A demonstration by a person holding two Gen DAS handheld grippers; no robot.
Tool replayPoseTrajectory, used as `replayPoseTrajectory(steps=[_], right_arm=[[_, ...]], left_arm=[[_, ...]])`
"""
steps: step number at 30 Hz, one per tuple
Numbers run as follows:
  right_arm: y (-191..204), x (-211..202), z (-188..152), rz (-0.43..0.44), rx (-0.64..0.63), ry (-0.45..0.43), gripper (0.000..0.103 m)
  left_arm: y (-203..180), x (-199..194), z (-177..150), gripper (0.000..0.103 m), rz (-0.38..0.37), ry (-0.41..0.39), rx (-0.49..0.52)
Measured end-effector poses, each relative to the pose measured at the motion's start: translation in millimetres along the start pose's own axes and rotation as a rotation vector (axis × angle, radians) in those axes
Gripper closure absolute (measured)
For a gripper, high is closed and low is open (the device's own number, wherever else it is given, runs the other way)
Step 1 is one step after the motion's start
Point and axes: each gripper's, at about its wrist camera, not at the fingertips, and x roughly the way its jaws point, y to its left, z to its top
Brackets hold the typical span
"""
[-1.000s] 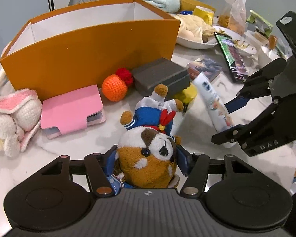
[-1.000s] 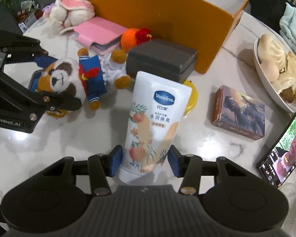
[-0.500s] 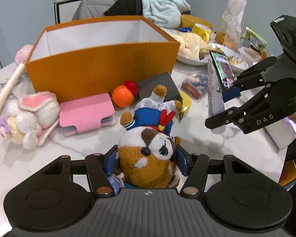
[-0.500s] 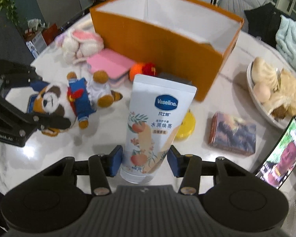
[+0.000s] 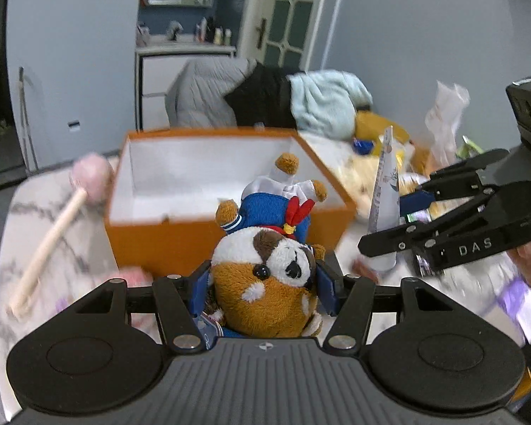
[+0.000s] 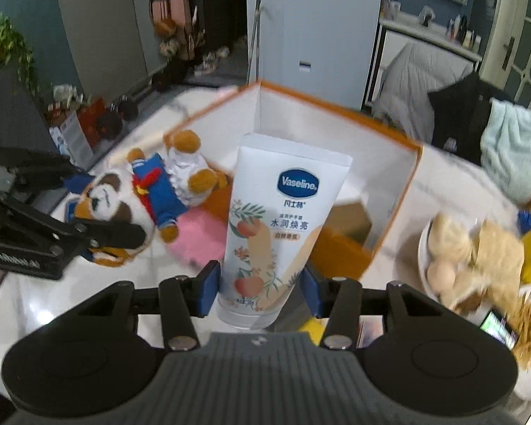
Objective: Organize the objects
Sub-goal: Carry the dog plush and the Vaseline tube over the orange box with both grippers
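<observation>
Orange box (image 5: 166,244), one plush toy (image 5: 269,269), one lotion tube (image 6: 279,226).

The plush toy (image 5: 265,276) between the tool's blue pads is fuzzy cloth. The lotion tube (image 6: 279,226) is smooth, slightly glossy plastic. Ahead of both, the orange box (image 5: 159,241) looks like matt cardboard with a white inside. The table (image 6: 70,301) underneath is shiny marble-look.

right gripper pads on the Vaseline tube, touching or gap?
Touching. In the right wrist view both blue pads of the right gripper press the lower sides of the Vaseline tube, which hangs clear of the table with no visible gap.
</observation>
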Motion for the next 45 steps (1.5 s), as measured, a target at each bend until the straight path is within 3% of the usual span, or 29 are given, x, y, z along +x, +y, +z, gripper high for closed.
replayPoseTrajectory(steps=[6, 13, 21, 26, 38, 45], right_arm=[[-9, 8, 48, -0.023, 0.021, -0.06, 0.052], [-32, 41, 89, -0.011, 0.116, -0.093, 0.052], [-58, 98, 98, -0.018, 0.187, -0.056, 0.052], [-68, 125, 88, -0.022, 0.225, -0.039, 0.052], [-74, 173, 77, -0.031, 0.21, 0.046, 0.052], [-70, 183, 74, -0.04, 0.185, 0.066, 0.051]], left_arm=[[14, 20, 47, 0.034, 0.065, -0.071, -0.056], [30, 54, 78, 0.034, 0.156, -0.085, -0.051], [42, 92, 87, 0.034, 0.22, -0.061, -0.035], [55, 93, 90, 0.034, 0.248, -0.141, -0.079], [64, 151, 68, 0.034, 0.327, 0.09, -0.023], [66, 164, 62, 0.033, 0.35, 0.115, -0.004]])
